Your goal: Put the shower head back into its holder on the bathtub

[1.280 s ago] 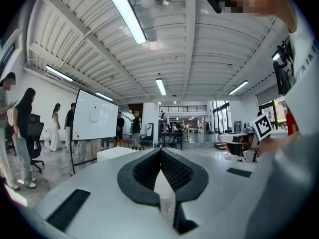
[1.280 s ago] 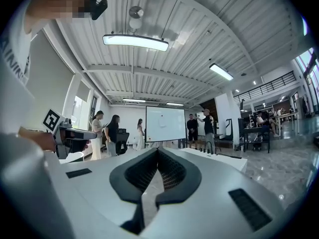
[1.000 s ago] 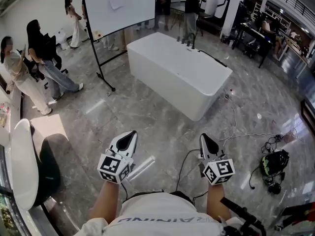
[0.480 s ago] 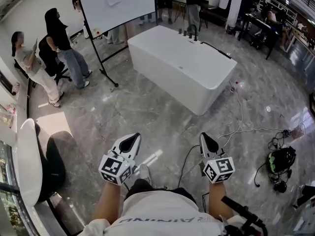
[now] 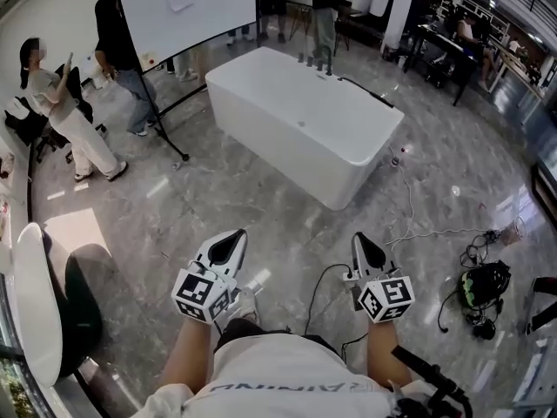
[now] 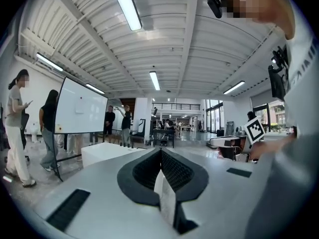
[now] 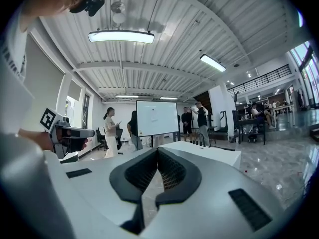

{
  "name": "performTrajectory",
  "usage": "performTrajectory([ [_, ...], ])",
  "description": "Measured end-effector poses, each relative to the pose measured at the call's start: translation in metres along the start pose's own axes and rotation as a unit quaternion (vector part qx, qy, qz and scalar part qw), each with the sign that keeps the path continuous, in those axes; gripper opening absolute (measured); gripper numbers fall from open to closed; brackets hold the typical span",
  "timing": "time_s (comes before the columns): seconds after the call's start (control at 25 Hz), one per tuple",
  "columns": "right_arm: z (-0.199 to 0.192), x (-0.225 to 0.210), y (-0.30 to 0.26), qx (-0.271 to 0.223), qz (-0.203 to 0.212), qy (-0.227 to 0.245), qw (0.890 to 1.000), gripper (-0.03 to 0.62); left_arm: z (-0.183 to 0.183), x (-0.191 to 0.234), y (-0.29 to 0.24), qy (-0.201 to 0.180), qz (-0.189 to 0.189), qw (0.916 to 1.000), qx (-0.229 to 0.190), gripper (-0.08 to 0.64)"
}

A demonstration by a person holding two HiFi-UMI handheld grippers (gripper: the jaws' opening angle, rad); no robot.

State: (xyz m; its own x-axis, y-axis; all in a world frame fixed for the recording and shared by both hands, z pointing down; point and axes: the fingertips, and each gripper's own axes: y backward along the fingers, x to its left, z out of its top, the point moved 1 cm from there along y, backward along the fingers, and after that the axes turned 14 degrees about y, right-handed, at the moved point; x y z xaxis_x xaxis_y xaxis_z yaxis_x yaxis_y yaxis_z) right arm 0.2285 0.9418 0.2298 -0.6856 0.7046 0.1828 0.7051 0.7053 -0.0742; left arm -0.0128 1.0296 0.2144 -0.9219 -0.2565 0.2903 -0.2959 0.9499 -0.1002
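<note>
Left gripper (image 5: 235,236) and right gripper (image 5: 359,239), seen in the head view, are held side by side on bare forearms that reach forward roughly parallel, each pointing about level across the room and carrying its marker cube nearest the body. Each gripper view shows two white, smooth shells lined with black, ribbed pads. On both grippers the pads meet at the tips and nothing lies between them, so both are closed and empty. Beneath them lies a polished grey floor (image 5: 261,207) veined like marble, with thin dark cables (image 5: 409,225) trailing across it at the right. Well ahead stands the bathtub (image 5: 305,138), a white, glossy, freestanding rectangular block with rounded corners. Its long axis runs from upper left to lower right of the head view. Dark fittings (image 5: 315,62) stand upright on its far rim. From them a slender dark line, probably the shower head's hose (image 5: 370,92), follows that rim toward the right corner. The shower head itself is too small to make out. Behind the bathtub stands a whiteboard (image 5: 187,7) on a black frame, with persons (image 5: 61,111) at its left.
</note>
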Motion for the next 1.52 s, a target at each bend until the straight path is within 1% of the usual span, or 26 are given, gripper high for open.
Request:
performTrajectory([
  [0.16, 0.007, -0.003, -0.042, 0.008, -0.003, 0.007, 1.000, 0.012, 0.015, 0.034, -0.028, -0.001, -0.009, 1.0000, -0.001, 0.018],
  [0.32, 0.023, 0.003, -0.097, 0.013, -0.002, 0.020, 1.000, 0.012, 0.034, 0.081, -0.049, -0.011, -0.008, 0.9999, 0.002, 0.018],
  [0.52, 0.042, 0.024, -0.171, 0.014, -0.001, 0.034, 0.999, 0.012, 0.055, 0.151, -0.066, 0.003, -0.015, 0.9999, 0.001, 0.018],
  [0.72, 0.051, 0.040, -0.241, 0.017, -0.013, 0.040, 0.999, 0.012, 0.075, 0.221, -0.084, -0.016, -0.019, 0.9997, 0.007, 0.018],
  [0.92, 0.055, 0.050, -0.287, 0.019, -0.033, 0.039, 0.998, 0.012, 0.088, 0.272, -0.100, -0.023, -0.034, 0.9991, 0.011, 0.018],
  [1.12, 0.039, 0.037, -0.307, 0.038, -0.043, 0.036, 0.998, 0.012, 0.077, 0.289, -0.125, -0.010, -0.045, 0.9988, 0.014, 0.018],
  [1.28, 0.030, 0.022, -0.332, 0.037, -0.040, 0.029, 0.998, 0.012, 0.077, 0.298, -0.153, -0.007, -0.049, 0.9985, 0.024, 0.018],
  [1.4, 0.023, -0.002, -0.350, 0.034, -0.043, 0.022, 0.998, 0.012, 0.079, 0.301, -0.183, -0.006, -0.053, 0.9981, 0.031, 0.018],
  [1.52, 0.016, -0.038, -0.369, 0.027, -0.054, 0.013, 0.998, 0.012, 0.084, 0.301, -0.225, -0.010, -0.059, 0.9977, 0.034, 0.018],
])
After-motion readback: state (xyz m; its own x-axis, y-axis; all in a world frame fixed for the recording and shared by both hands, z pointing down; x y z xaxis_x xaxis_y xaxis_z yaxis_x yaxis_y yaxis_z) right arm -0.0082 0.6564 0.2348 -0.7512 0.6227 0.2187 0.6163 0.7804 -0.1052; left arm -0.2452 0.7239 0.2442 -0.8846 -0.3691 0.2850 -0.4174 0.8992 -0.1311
